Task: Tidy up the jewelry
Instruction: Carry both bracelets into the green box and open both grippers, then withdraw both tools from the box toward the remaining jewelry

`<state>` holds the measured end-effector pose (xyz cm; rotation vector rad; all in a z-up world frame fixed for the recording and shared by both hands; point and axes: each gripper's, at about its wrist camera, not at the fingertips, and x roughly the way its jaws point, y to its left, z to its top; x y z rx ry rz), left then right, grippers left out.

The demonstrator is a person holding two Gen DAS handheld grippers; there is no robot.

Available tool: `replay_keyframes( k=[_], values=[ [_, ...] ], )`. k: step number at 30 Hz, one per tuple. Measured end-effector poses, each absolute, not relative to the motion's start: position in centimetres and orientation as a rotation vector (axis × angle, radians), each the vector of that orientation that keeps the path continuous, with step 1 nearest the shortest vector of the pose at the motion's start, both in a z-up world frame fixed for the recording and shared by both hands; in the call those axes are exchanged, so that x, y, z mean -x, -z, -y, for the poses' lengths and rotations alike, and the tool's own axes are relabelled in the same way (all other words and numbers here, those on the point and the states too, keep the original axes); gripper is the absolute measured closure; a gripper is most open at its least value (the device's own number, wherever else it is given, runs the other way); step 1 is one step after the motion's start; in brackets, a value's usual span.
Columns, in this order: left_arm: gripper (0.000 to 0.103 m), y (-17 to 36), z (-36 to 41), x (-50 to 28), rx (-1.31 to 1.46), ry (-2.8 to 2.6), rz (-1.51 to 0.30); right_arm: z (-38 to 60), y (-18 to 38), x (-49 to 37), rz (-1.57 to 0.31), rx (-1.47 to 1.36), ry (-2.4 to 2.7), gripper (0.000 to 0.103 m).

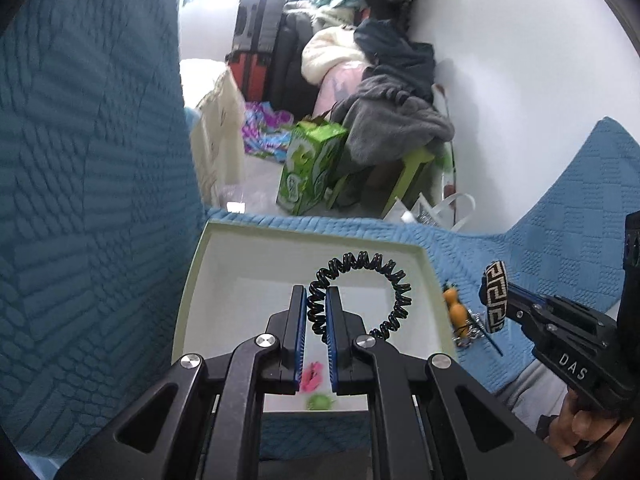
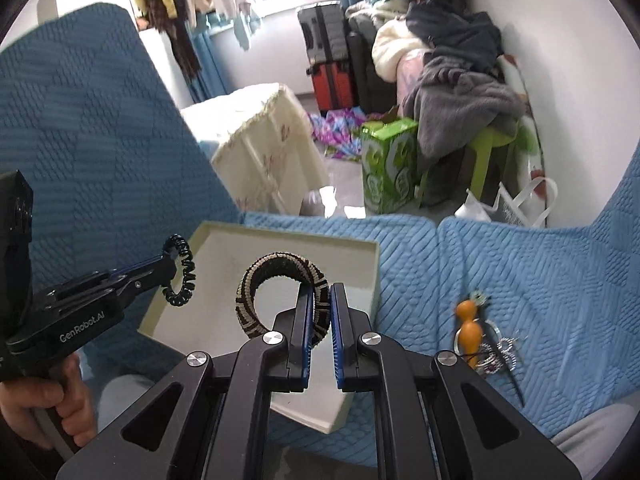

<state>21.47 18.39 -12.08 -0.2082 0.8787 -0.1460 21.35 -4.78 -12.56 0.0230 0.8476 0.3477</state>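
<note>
My left gripper (image 1: 316, 300) is shut on a black coiled hair tie (image 1: 384, 280), which hangs over the pale green tray (image 1: 192, 280) on the blue sofa cover. A pink piece (image 1: 311, 378) and a green piece (image 1: 320, 402) lie on the tray floor. My right gripper (image 2: 321, 300) is shut on a black-and-cream patterned bangle (image 2: 256, 284), held above the tray (image 2: 372, 264). From the left wrist view, that bangle (image 1: 496, 296) hovers right of the tray. The right wrist view catches the left gripper (image 2: 170, 258) with the hair tie (image 2: 182, 276) at the tray's left edge.
An orange gourd charm (image 2: 468, 322) with keyrings and a thin stick (image 2: 500, 354) lies on the blue cover (image 2: 520, 272) right of the tray. Beyond the sofa edge stand a green box (image 2: 390, 164), a green stool, suitcases and piled clothes. A hand (image 2: 44, 404) holds the left gripper's handle.
</note>
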Motion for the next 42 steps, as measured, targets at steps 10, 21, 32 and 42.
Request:
replay_keyframes(
  k=[10, 21, 32, 42],
  values=[
    [0.095, 16.4, -18.9, -22.6, 0.226, 0.139, -0.976, 2.2, 17.4, -21.6, -0.964, 0.02, -0.369, 0.096],
    [0.094, 15.6, -18.4, -22.7, 0.225, 0.133, -0.953, 2.6, 17.1, -22.0, -0.98, 0.038, -0.356, 0.091],
    [0.031, 10.0, -17.9, -20.5, 0.214, 0.064, -0.827, 5.6, 11.3, -21.0, -0.827, 0.004, -0.396, 0.052],
    [0.031, 2.7, -15.0, -18.0, 0.207, 0.063, -0.703, 10.2, 3.6, -19.6, -0.622, -0.036, -0.422, 0.052]
  ],
)
